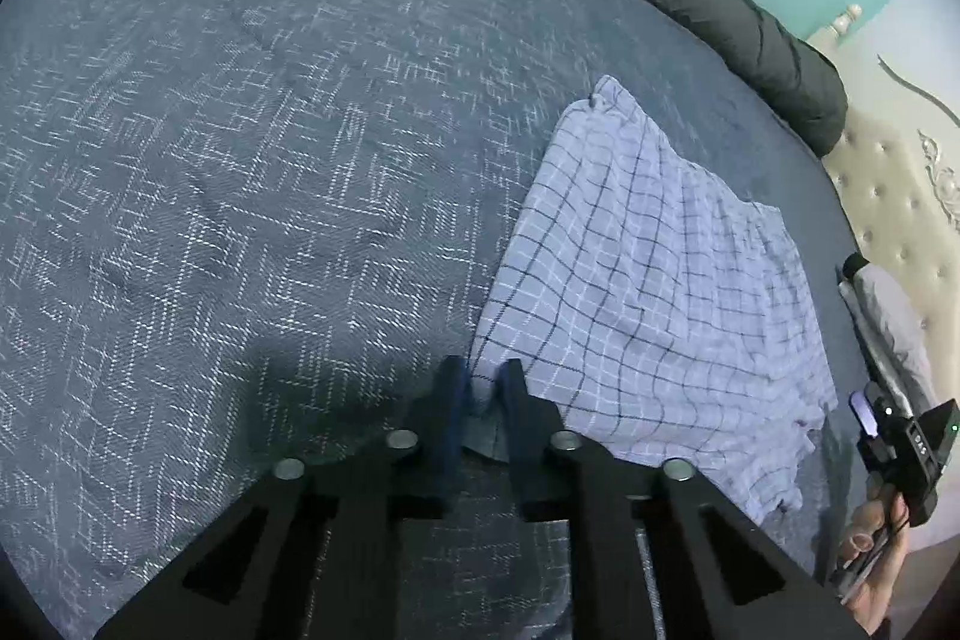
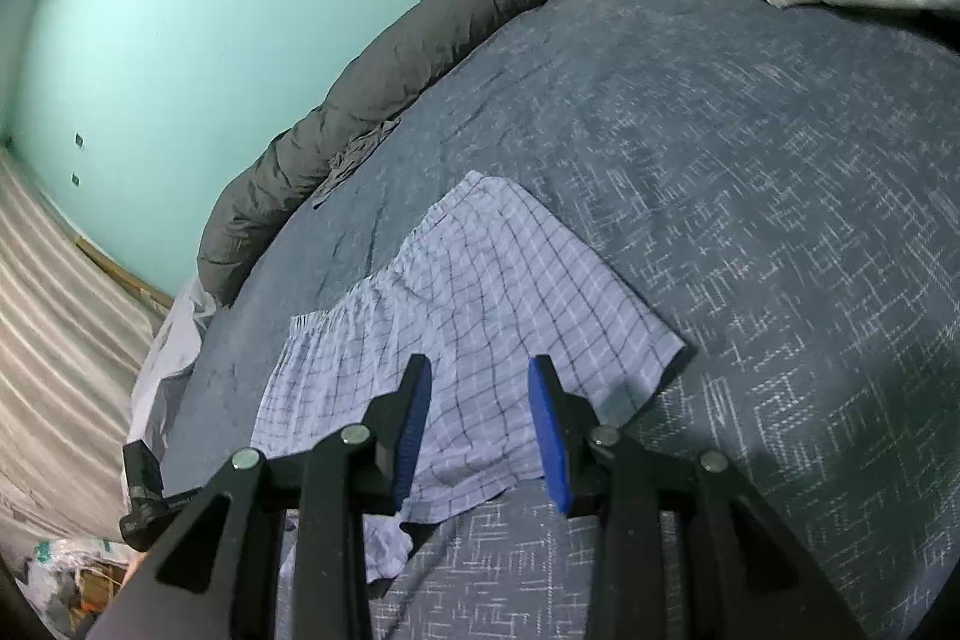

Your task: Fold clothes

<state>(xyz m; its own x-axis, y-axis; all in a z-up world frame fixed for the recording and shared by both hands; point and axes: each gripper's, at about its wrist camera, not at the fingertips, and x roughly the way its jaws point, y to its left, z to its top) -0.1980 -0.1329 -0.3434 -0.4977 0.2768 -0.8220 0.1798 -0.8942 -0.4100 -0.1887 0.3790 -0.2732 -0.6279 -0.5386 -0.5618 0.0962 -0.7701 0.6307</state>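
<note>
left gripper tilted down, clamped on near corner of checked shorts | right gripper jaws apart above shorts' near hem | shorts flat on bedspread

Left claw pinched nearly closed, angled steeply down; right claw parted, shallower.

Teal wall, tufted cream headboard, perhaps striped curtain.

The checked shorts were thin, soft woven cloth, matt and creased. Beneath the left hand-held gripper, the bedspread was coarser woven fabric. The right hand-held gripper had matt black plastic arms and ribbed blue pads.
</note>
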